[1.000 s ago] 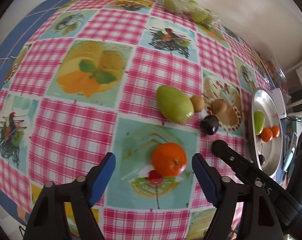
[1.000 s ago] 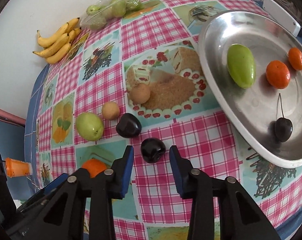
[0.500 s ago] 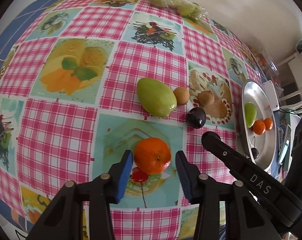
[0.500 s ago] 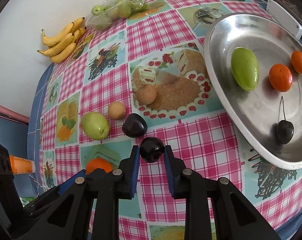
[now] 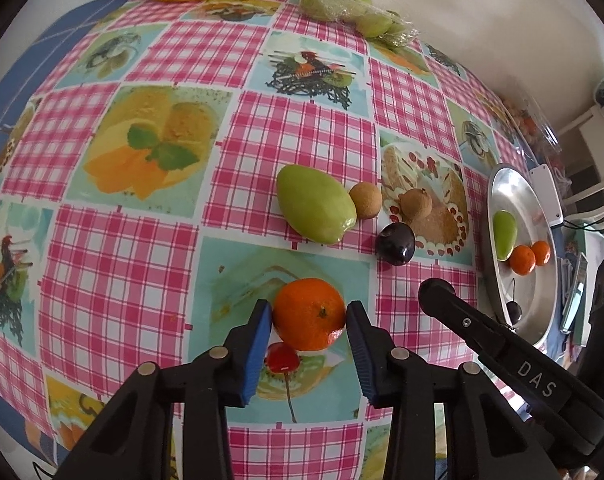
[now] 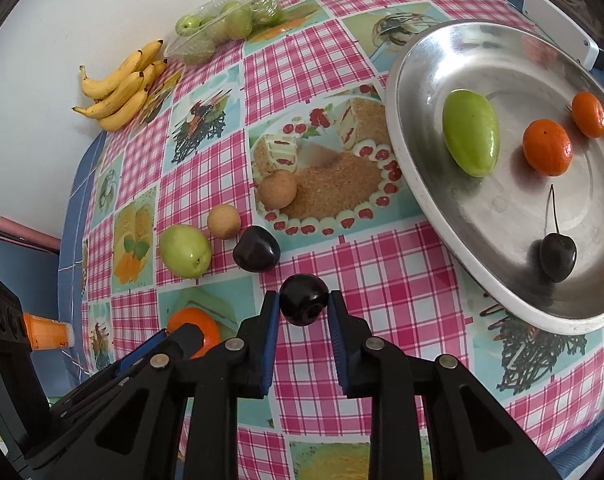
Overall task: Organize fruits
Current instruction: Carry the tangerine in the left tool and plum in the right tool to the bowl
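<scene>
Fruits lay scattered over the checked surface, with some already gathered in the metal tray. The left hand-held gripper had just been closing, and its blue pads now pressed both sides of the orange, which sat on the surface between them. The right hand-held gripper was nearly fully closed, pinching a dark cherry at its very fingertips.

Ahead of the left hand-held gripper lay a green mango, two small brown fruits and a dark plum; the tray stood well off to its right. Seen from the right hand-held gripper, the tray was ahead and to the right, holding another green mango, two oranges and a stemmed cherry.

Both grips looked set, so the step in hand was probably the lift and carry to the tray. The cherry was small, round and glossy, and held only at the tips, so a straight, unhurried rise would have guarded against it squirting out. The orange would tolerate a firmer squeeze. Lifting clear of the plum and mango before crossing, then setting each fruit into a bare patch of tray, would have avoided knocking those already there.
</scene>
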`<state>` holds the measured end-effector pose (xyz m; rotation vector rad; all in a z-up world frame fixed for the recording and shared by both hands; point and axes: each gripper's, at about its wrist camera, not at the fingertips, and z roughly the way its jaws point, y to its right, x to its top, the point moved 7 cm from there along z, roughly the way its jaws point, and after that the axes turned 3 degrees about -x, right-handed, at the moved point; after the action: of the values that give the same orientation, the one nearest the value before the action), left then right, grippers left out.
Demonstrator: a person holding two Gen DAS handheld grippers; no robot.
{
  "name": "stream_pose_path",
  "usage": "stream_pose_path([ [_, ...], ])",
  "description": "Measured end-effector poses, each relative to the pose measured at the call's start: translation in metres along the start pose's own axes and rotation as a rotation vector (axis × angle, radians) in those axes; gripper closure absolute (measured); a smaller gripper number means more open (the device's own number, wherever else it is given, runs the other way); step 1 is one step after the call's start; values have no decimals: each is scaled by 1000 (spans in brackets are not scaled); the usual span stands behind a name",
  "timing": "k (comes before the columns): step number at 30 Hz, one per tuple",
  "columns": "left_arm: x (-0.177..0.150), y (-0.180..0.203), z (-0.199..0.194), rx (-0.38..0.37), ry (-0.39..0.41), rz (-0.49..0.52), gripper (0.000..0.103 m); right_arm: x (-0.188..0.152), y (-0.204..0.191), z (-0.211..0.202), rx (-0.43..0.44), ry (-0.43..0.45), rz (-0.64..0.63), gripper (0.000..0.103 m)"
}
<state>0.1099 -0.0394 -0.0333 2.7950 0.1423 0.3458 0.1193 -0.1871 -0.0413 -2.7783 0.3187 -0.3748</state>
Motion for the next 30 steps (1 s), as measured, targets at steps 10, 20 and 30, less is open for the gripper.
stream_pose_path([
  [10,7,-2,-12,-14,47,-20,75,2,0,-10,25,12,-2,78],
  [20,6,-9,-3,59,24,-38,48,2,5,-14,29,11,4,78],
  [30,-1,-2,8,-5,-21,-46,60,1,6,-15,31,10,7,78],
])
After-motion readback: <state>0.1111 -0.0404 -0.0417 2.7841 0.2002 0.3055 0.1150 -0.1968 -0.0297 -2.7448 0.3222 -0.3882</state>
